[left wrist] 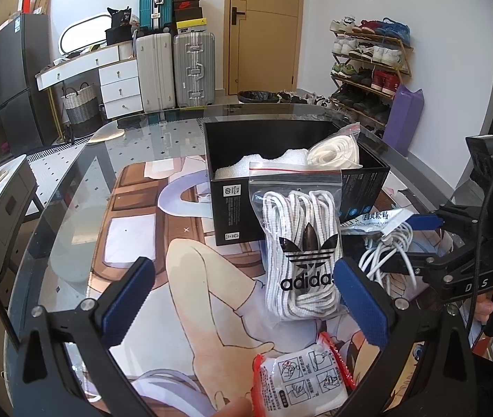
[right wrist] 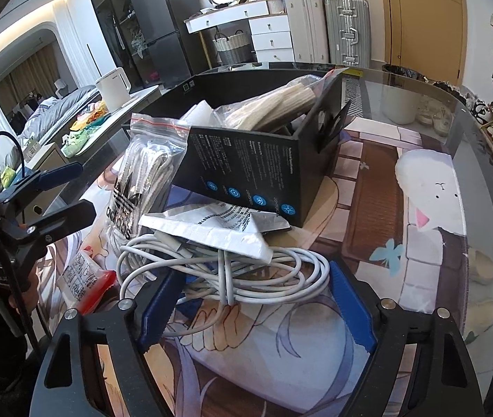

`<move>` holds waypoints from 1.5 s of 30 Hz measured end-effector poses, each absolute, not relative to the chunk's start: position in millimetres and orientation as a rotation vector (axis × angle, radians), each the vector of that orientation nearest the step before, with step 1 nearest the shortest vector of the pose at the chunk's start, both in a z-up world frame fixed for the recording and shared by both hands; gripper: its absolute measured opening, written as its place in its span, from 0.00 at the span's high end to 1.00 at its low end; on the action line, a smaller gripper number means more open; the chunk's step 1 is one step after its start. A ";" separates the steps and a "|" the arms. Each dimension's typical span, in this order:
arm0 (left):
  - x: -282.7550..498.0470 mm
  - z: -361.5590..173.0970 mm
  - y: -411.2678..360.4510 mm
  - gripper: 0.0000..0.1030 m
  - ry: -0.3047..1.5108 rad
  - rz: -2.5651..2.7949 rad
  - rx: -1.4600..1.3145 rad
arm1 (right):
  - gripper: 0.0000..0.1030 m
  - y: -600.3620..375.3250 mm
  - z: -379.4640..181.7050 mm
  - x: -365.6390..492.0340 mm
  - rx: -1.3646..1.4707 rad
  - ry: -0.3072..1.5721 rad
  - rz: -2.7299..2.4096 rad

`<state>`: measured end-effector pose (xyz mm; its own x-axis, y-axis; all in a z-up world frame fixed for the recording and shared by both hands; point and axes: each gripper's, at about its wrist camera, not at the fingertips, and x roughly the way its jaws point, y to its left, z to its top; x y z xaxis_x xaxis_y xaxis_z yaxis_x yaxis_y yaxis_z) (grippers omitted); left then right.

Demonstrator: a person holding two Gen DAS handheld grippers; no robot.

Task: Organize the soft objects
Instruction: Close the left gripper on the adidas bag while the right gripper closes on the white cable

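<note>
A black open box (left wrist: pixel 232 205) stands on the printed mat, holding white foam and a bag of pale laces (left wrist: pixel 333 149). A zip bag of white Adidas laces (left wrist: pixel 298 243) leans on its front. My left gripper (left wrist: pixel 246 300) is open just before that bag, with nothing between its pads; it also shows at the left of the right wrist view (right wrist: pixel 69 191). A small red-edged packet (left wrist: pixel 302 378) lies below it. My right gripper (right wrist: pixel 255 307) has closed around a coiled white cable (right wrist: pixel 229 271) lying on the mat, pads touching both sides. A crumpled white packet (right wrist: pixel 211 232) rests on the coil.
The mat covers a round glass table (left wrist: pixel 72 187) whose edge curves close at left and back. Suitcases (left wrist: pixel 194 69), white drawers (left wrist: pixel 121 83) and a shoe rack (left wrist: pixel 371 62) line the far wall. A fingertip (left wrist: pixel 232 410) shows at the bottom edge.
</note>
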<state>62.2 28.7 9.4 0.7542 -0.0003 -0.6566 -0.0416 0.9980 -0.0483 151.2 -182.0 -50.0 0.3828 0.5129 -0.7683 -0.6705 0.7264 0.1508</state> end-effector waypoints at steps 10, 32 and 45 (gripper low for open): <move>62.1 9.2 25.9 0.00 0.718 0.016 -0.056 | 0.18 -199.8 -26.2 144.4 -0.176 0.844 0.761; 76.2 2.9 5.8 0.00 0.761 0.016 -0.011 | 0.18 -222.1 24.4 126.6 -0.118 0.715 0.748; 95.6 -8.3 -5.9 0.02 0.820 0.011 0.010 | 0.18 -224.1 25.1 125.4 -0.113 0.726 0.735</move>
<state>95.6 -5.9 -8.3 0.6822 0.0135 -0.7311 -0.0060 0.9999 0.0129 125.4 -224.1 25.1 0.5127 0.5720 -0.6402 -0.6469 0.7477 0.1500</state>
